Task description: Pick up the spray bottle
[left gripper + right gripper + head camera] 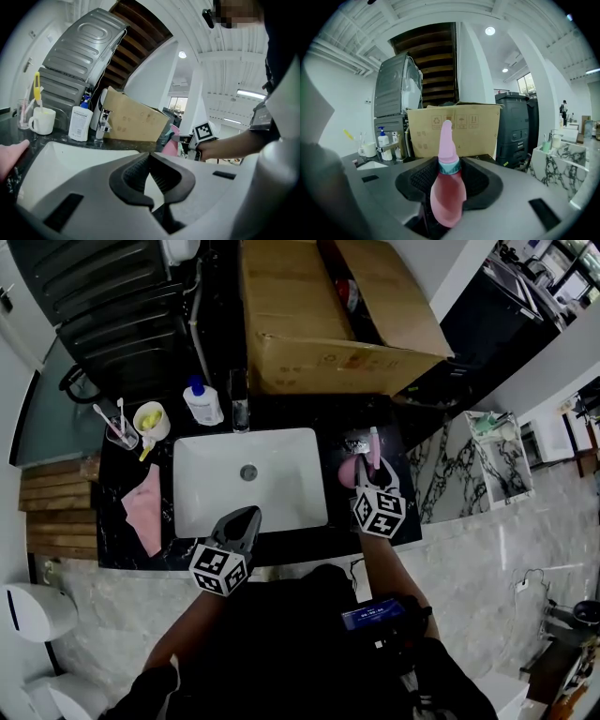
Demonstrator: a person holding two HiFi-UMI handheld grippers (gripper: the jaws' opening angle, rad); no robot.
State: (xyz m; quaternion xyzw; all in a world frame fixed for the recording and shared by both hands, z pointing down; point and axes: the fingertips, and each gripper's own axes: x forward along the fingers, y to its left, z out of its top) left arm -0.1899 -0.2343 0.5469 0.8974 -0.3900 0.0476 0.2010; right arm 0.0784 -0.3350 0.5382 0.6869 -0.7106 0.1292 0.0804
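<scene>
The right gripper (449, 164) clamps the pink spray bottle (447, 199) by its neck beside the sink (281, 507) — the left gripper (150, 158) sits closed, empty.

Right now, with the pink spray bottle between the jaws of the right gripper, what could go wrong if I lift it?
1. The right gripper seems to hold the pink plastic spray bottle only at its narrow teal collar. The wide body lies outside the jaws, so the bottle may swing or slip when lifted.
2. The bottle stands close to the white rectangular basin. If the grip fails, the bottle could tip over into it.
</scene>
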